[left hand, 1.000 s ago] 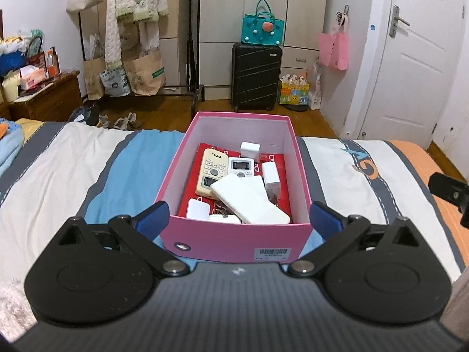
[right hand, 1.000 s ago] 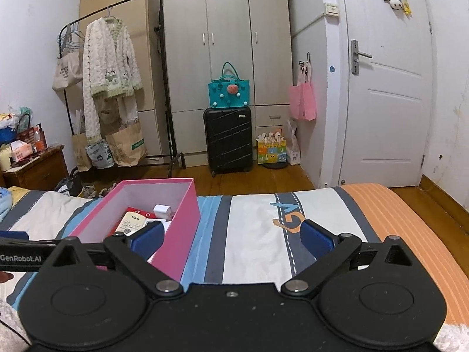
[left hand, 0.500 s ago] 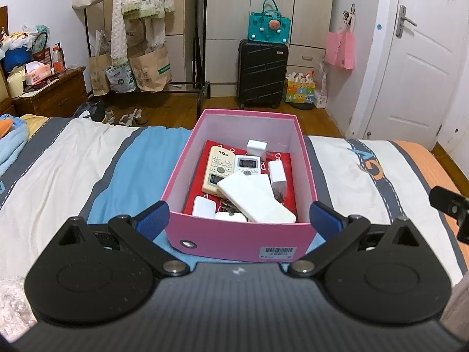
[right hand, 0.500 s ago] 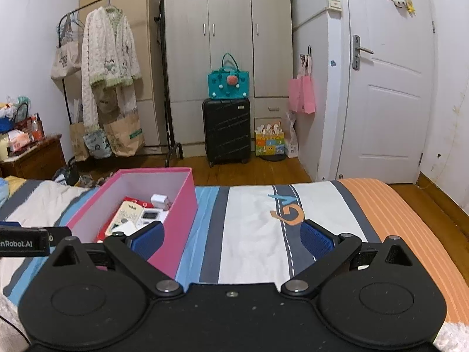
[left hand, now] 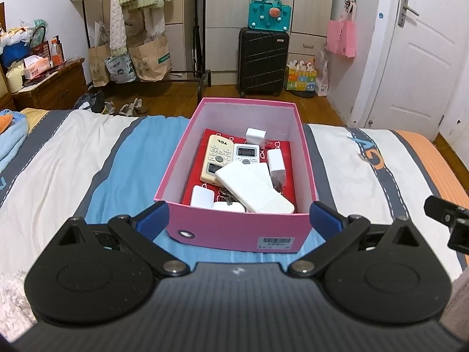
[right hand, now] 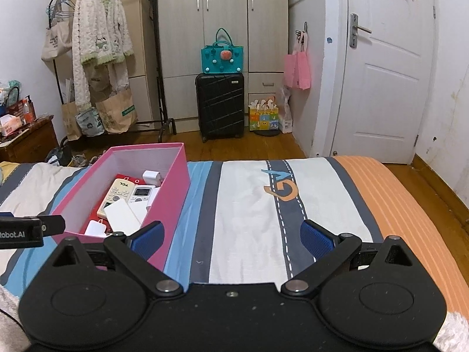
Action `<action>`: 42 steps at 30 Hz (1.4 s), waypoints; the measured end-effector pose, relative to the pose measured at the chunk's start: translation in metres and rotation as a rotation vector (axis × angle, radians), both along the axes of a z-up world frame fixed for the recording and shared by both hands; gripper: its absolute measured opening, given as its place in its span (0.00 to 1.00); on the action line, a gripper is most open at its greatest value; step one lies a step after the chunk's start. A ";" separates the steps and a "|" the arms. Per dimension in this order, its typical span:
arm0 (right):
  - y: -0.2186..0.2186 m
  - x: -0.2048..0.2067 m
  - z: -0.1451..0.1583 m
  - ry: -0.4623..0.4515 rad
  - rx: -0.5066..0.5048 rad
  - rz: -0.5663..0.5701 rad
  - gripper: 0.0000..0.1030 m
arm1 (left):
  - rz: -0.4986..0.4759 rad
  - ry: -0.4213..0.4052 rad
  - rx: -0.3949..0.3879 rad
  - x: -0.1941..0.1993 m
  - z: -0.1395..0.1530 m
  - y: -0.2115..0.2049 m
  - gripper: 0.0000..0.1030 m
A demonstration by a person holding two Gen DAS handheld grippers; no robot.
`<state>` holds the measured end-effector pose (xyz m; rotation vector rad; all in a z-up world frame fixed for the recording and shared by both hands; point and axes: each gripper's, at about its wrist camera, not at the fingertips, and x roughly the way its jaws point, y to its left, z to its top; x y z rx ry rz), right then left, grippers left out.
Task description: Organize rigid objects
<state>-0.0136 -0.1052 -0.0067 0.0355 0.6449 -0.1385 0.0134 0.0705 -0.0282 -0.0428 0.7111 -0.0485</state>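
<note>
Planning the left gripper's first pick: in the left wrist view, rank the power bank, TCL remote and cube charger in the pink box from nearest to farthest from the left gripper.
1. Power bank: nearest, at the box's near right, lying over other items.
2. TCL remote: mid-box, left side.
3. Cube charger: farthest, by the far wall.

The left gripper hangs open before the pink box.

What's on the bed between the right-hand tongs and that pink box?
Nothing: the right wrist view shows only bare striped bedspread between the open right tongs and the pink box, which lies to their left.
</note>
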 end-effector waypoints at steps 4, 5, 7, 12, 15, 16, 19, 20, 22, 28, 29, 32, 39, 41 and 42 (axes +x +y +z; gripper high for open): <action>-0.003 0.002 -0.002 0.025 0.000 -0.015 0.98 | -0.009 0.025 0.034 0.002 -0.002 -0.003 1.00; -0.003 0.003 -0.002 0.031 0.001 -0.018 0.98 | -0.010 0.030 0.038 0.003 -0.002 -0.004 1.00; -0.004 0.003 -0.002 0.034 0.005 -0.023 0.98 | -0.013 0.036 0.036 0.003 -0.003 -0.005 1.00; -0.007 0.002 -0.002 0.038 0.007 -0.033 0.98 | -0.012 0.041 0.032 0.003 -0.002 -0.004 1.00; -0.008 0.002 -0.002 0.046 0.007 -0.044 0.98 | -0.010 0.042 0.032 0.003 -0.003 -0.004 1.00; -0.009 0.002 -0.003 0.047 0.009 -0.049 0.98 | -0.010 0.044 0.033 0.003 -0.003 -0.004 1.00; -0.011 0.002 -0.004 0.055 0.021 -0.059 0.98 | -0.010 0.046 0.034 0.003 -0.003 -0.005 1.00; -0.011 0.002 -0.005 0.056 0.022 -0.058 0.98 | -0.011 0.046 0.033 0.003 -0.003 -0.005 1.00; -0.011 0.002 -0.005 0.057 0.020 -0.056 0.98 | -0.014 0.047 0.031 0.003 -0.003 -0.005 1.00; -0.009 0.004 -0.006 0.068 0.001 -0.040 0.98 | -0.024 0.058 0.026 0.003 -0.006 -0.005 1.00; -0.009 0.004 -0.006 0.072 -0.003 -0.038 0.98 | -0.026 0.058 0.031 0.003 -0.006 -0.005 1.00; -0.007 0.003 -0.006 0.082 -0.013 -0.028 0.98 | -0.031 0.063 0.049 0.002 -0.008 -0.007 1.00; -0.003 0.005 -0.007 0.103 -0.025 -0.016 0.98 | -0.035 0.107 0.054 0.005 -0.011 -0.007 1.00; -0.004 0.006 -0.008 0.110 -0.011 -0.014 0.98 | -0.031 0.112 0.062 0.006 -0.012 -0.007 1.00; -0.005 0.006 -0.008 0.112 -0.006 -0.014 0.98 | -0.030 0.116 0.065 0.006 -0.012 -0.007 1.00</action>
